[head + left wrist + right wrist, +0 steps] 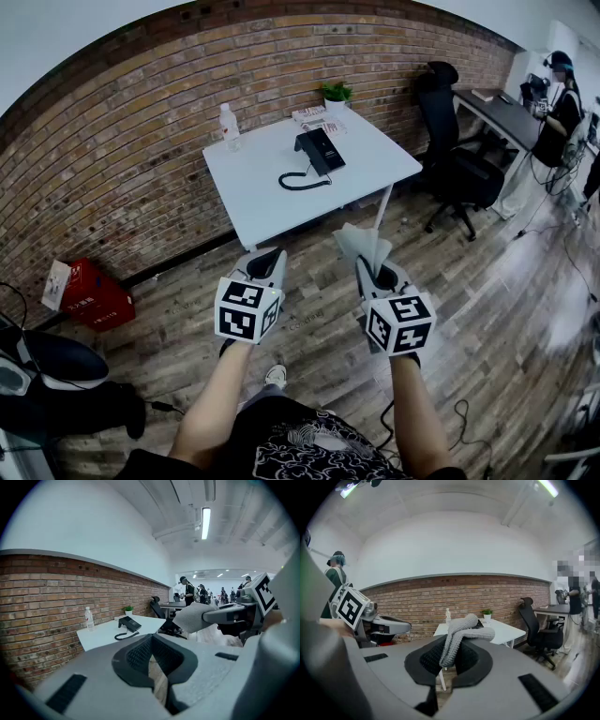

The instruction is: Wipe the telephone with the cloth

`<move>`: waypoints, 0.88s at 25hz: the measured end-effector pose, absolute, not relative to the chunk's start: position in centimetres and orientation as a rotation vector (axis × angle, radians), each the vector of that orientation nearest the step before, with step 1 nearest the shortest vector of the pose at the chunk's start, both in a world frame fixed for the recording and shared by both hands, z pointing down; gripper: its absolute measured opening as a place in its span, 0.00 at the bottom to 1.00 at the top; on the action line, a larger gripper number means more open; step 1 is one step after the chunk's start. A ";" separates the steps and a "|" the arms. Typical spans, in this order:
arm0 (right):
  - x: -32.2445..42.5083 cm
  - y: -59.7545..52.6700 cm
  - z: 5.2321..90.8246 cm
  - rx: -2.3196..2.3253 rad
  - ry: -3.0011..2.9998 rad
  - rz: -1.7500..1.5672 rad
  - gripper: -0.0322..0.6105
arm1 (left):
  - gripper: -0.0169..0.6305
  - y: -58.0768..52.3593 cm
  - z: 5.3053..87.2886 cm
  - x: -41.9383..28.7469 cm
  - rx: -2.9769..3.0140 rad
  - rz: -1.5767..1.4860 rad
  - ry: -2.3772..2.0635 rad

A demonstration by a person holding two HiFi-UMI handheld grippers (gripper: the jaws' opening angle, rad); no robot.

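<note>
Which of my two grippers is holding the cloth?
The right gripper: the cloth is pinched between its jaws, while the left gripper holds nothing.

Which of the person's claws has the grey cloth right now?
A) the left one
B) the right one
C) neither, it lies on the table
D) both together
B: in the right gripper view the right claw is shut on the cloth, which sticks up out of it, while the left claw has nothing between its jaws.
</note>
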State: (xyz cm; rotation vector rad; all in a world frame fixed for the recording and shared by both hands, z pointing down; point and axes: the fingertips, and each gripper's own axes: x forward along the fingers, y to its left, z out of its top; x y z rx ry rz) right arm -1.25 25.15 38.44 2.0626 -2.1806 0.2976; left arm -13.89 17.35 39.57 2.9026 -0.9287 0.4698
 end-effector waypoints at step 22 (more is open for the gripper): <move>4.1 17.1 40.2 2.030 -2.180 0.314 0.07 | 0.04 8.4 41.0 -7.9 2.882 0.472 -0.913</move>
